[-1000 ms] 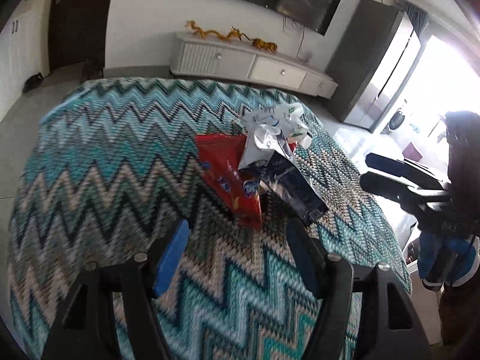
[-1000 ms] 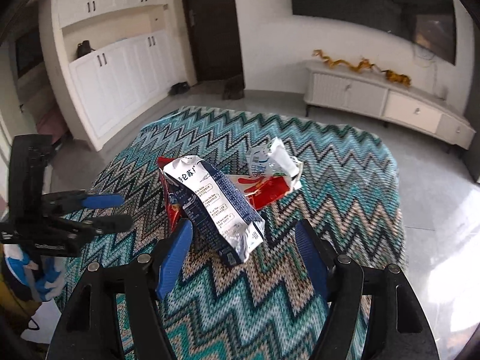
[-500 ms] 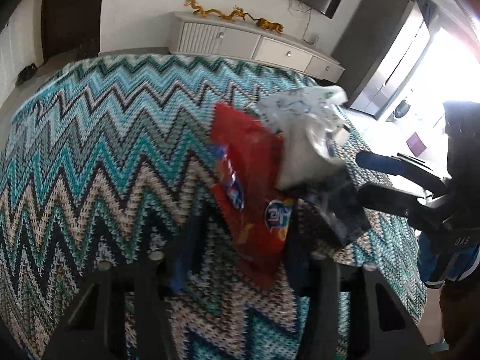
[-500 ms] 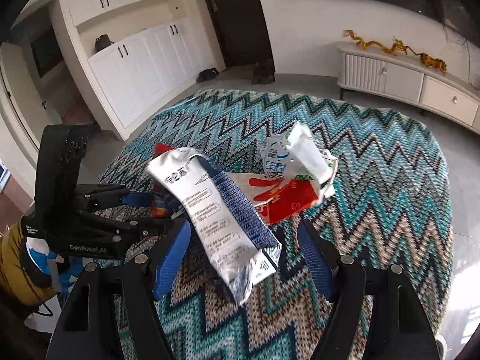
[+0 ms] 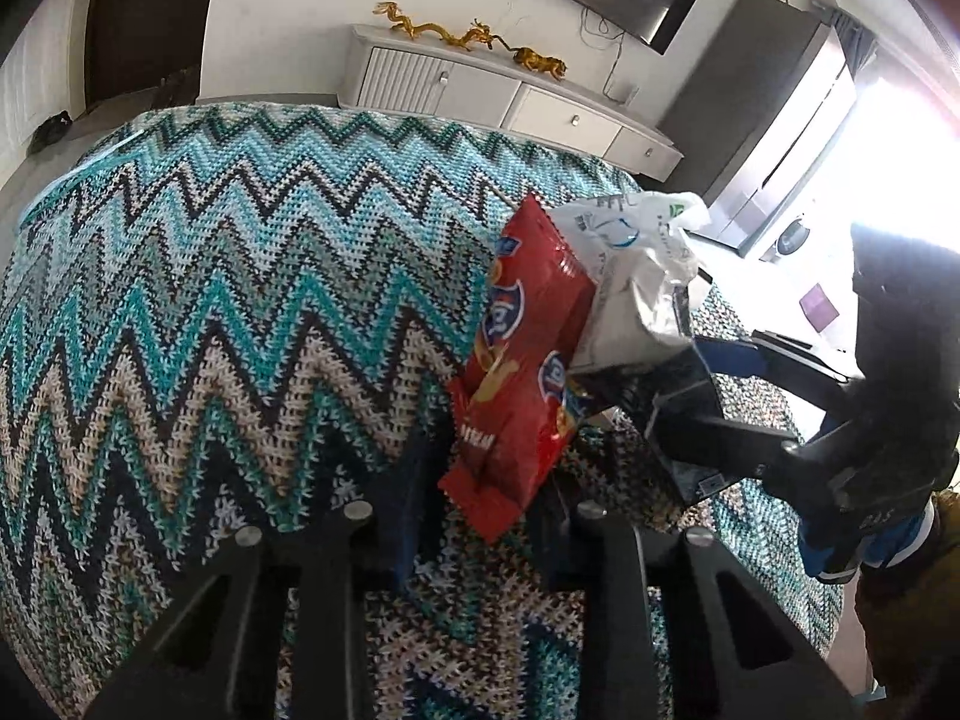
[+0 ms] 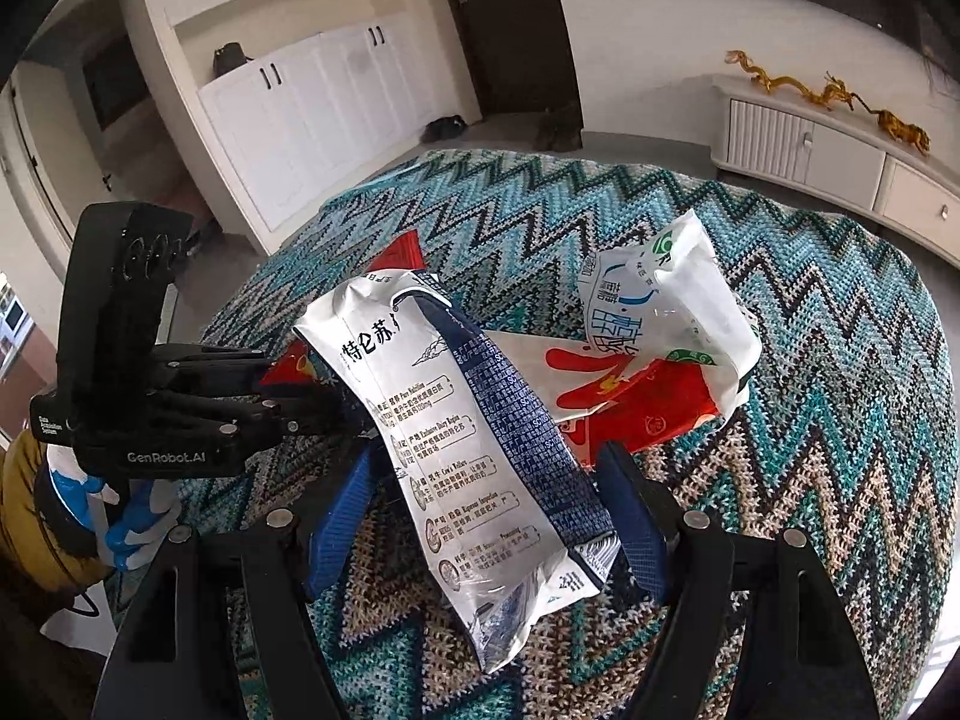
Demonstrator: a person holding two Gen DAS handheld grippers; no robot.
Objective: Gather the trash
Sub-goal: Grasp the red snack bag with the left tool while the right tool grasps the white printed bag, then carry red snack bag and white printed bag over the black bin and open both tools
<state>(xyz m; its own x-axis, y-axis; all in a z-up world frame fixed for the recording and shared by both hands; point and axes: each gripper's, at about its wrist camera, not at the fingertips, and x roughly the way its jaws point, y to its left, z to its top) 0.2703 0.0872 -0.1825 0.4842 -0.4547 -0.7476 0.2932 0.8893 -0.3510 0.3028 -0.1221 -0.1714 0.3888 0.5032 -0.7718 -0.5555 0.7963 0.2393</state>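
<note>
The zigzag knitted blanket (image 5: 198, 312) is the biggest thing here, spread over a raised surface that serves as the work area; all the trash lies bunched near its right side in the left wrist view, probably so both grippers can reach it from the near edge.

Next in size is the navy and white milk powder bag (image 6: 480, 456), lying lengthwise between the fingers of the right gripper (image 6: 486, 510). Those fingers stand spread on either side of it with daylight between the blue pads (image 6: 339, 516) and the bag, so nothing is clamped yet (the straddling placement reads as a lined-up grab). A soft, part-collapsed bag like this should crumple when squeezed.

The red snack bag (image 5: 525, 372) leans up against the pile, its lower end sitting between the fingers of the left gripper (image 5: 480, 504). The fingers look drawn in close on that end, but the bag hides the contact, so I cannot tell whether they have bitten or merely bracket it.

Further off, the white crumpled bag (image 6: 666, 312) rests on top of a red and white wrapper (image 6: 624, 396), both untouched, on the far right of the heap in the right wrist view.

Smallest, against the far wall, gold dragon ornaments (image 5: 468, 39) sit on the white sideboard (image 5: 504, 102), well apart from the work.
</note>
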